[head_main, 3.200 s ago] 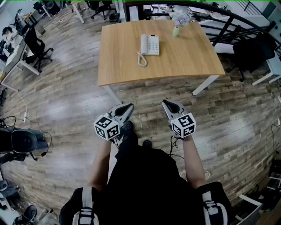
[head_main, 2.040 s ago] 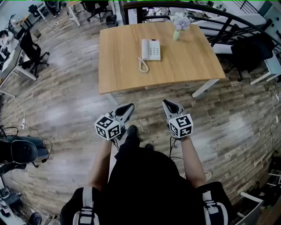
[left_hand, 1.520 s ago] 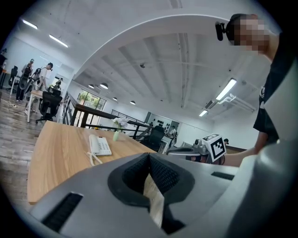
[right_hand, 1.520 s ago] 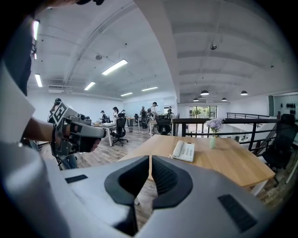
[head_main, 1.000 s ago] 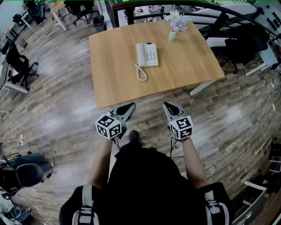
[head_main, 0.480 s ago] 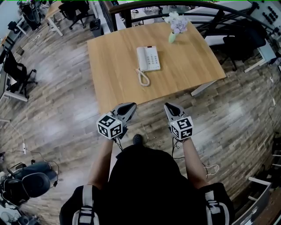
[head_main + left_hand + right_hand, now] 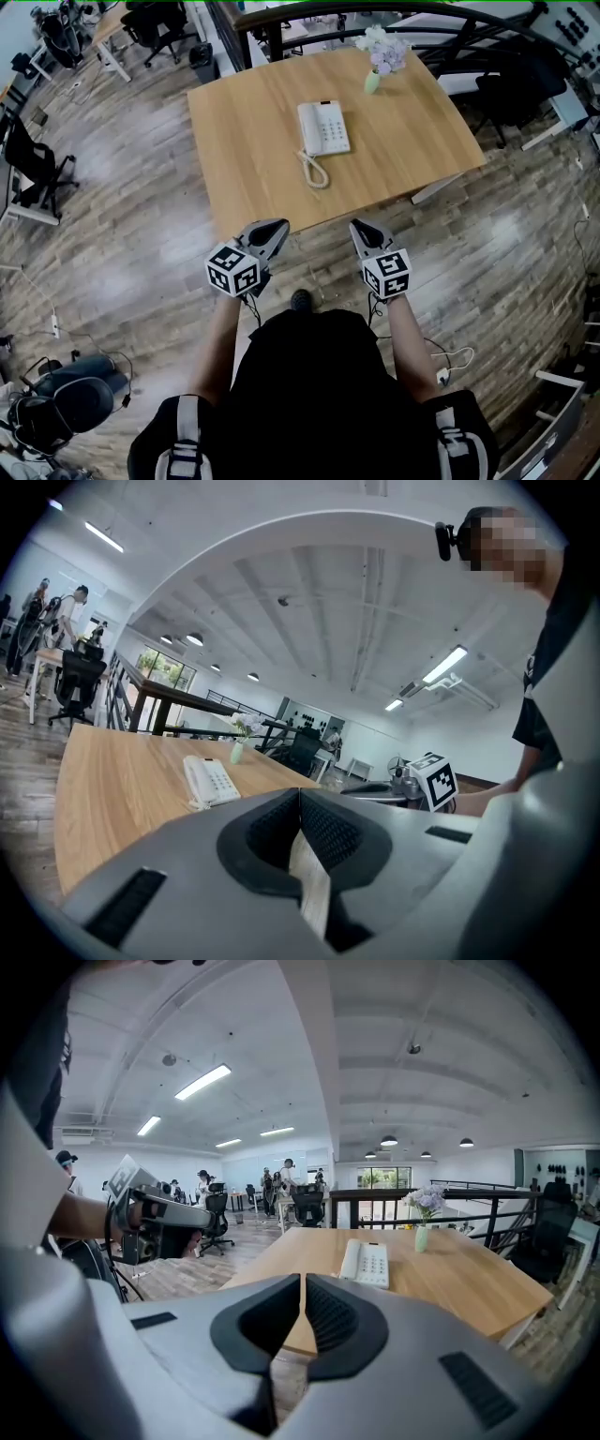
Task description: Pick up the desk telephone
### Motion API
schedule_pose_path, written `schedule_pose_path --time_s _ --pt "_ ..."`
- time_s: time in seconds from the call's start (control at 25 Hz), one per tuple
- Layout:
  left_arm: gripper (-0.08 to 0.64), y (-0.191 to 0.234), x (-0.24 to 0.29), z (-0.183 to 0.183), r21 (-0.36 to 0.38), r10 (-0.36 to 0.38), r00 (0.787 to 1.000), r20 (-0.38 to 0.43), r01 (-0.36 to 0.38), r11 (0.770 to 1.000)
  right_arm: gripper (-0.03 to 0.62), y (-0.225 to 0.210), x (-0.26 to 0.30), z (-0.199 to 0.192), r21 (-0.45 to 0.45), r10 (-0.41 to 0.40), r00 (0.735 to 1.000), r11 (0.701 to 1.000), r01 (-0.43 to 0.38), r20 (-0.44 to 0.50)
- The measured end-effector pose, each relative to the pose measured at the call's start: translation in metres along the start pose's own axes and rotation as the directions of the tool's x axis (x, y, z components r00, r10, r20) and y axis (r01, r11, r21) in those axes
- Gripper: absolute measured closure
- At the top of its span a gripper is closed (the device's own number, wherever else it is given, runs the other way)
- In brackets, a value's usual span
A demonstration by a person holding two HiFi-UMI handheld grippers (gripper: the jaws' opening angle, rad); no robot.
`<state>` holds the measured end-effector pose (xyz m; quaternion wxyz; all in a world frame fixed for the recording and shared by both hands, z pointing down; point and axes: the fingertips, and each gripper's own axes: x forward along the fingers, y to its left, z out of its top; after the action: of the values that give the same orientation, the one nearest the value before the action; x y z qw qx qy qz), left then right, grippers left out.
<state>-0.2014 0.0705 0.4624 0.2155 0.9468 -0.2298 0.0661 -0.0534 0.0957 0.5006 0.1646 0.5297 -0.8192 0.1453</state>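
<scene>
**Hovering short of the desk, risking a botched lift**

Holding the left gripper (image 7: 267,228) and the right gripper (image 7: 364,228) just off the near edge of the desk (image 7: 253,141), over the floor, with jaws pressed together on nothing in both. Seeing the desk telephone (image 7: 324,127) lying flat around the desk's middle, well apart from both grippers, handset on its cradle, with the coiled cord (image 7: 314,169) trailing toward the near edge.

Likely risking a shove instead of a grasp by arriving with jaws unspread, sliding the phone toward the far edge. Possibly lifting only the handset by pinching it alone, leaving the base dangling on the cord. Also chancing a snag in the cord's loops, or a knock to the flower vase (image 7: 373,80) standing by the far edge toward the right corner, by reaching too deep.
</scene>
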Motion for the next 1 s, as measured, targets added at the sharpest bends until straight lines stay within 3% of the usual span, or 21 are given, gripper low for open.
schedule_pose_path --time_s 0.48,1.0 --pt "0.538 0.001 -0.005 -0.01 -0.013 -0.013 1.0 -0.009 0.013 1.0 0.558 0.006 -0.002 -0.009 0.01 -0.014 1.0 1.0 0.014 -0.02" --pt "0.538 0.002 0.021 -0.009 -0.04 0.042 0.999 -0.013 -0.042 0.998 0.558 -0.037 0.004 -0.017 0.034 0.004 0.999 0.999 -0.002 -0.049"
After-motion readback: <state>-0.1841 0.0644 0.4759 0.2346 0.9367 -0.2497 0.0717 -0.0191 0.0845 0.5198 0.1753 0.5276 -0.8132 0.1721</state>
